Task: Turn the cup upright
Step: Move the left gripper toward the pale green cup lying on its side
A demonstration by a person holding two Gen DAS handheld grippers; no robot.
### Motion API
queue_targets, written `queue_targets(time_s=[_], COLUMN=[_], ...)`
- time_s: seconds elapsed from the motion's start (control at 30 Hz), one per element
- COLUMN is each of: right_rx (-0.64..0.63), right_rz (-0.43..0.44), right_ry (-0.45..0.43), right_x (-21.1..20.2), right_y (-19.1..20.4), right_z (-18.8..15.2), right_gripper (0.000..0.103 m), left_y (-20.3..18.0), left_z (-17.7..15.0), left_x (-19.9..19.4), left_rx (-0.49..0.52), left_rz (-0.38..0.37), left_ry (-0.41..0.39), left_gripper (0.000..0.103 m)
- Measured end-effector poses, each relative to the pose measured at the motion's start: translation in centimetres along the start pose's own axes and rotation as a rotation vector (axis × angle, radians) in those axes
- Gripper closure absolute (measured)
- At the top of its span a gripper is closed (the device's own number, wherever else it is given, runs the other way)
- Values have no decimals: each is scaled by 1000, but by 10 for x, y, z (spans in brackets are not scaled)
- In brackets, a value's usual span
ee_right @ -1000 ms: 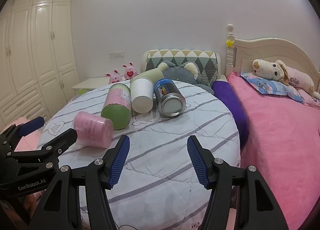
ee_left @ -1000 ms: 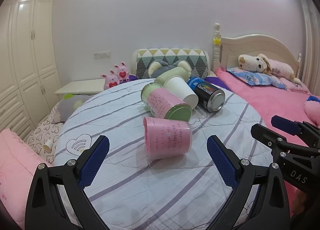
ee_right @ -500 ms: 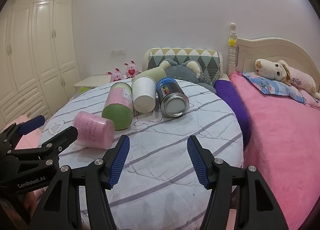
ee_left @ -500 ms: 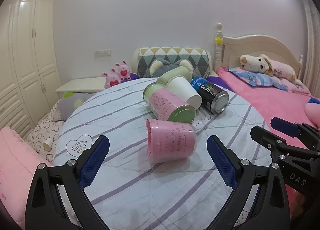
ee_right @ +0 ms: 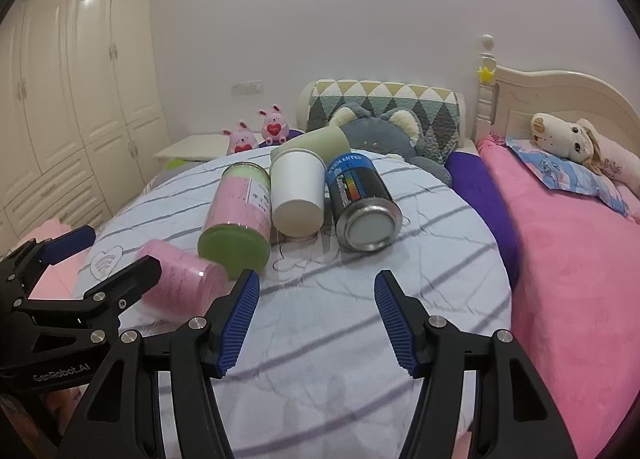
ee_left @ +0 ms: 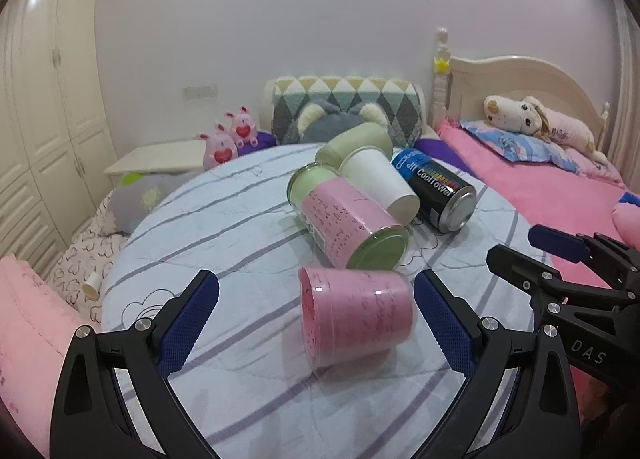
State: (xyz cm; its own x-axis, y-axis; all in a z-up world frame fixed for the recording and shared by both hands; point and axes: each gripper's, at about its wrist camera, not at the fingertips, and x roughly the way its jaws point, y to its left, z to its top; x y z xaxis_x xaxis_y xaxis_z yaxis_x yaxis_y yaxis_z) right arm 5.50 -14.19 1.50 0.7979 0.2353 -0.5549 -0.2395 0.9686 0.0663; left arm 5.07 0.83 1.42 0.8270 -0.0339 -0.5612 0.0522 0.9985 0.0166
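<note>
Left claw lined up on the fallen pink cup

Left wrist view: the left claw (ee_left: 316,311) is spread wide and holds nothing; the pink cup (ee_left: 356,315) lies on its side on the table (ee_left: 224,219) between the pads, touching neither. Judged best: ease forward, close across the cup's middle, then tip it onto its base, clear of the jar (ee_left: 352,227) just beyond.
Right wrist view: the right claw (ee_right: 316,319) is open and empty; the cup (ee_right: 180,279) lies to its left.

light: soft overhead, bright | shadows: faint | edges: fisheye-warped, vignetted
</note>
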Motion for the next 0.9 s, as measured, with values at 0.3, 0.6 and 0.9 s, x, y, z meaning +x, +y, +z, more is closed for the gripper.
queue_targets(time_s=[0.3, 0.6, 0.9], right_rx=[-6, 71, 267], right_rz=[61, 48, -53], right_ry=[77, 182, 284], right_x=[42, 80, 101], right_y=[-9, -30, -63], right_z=[36, 71, 103], right_gripper=[41, 41, 41], left_y=[13, 8, -10], left_z=[33, 90, 149], left_x=[35, 87, 145], left_rx=[-11, 134, 261], left_rz=[-63, -13, -62], left_ry=[132, 261, 412], left_gripper=[4, 4, 4])
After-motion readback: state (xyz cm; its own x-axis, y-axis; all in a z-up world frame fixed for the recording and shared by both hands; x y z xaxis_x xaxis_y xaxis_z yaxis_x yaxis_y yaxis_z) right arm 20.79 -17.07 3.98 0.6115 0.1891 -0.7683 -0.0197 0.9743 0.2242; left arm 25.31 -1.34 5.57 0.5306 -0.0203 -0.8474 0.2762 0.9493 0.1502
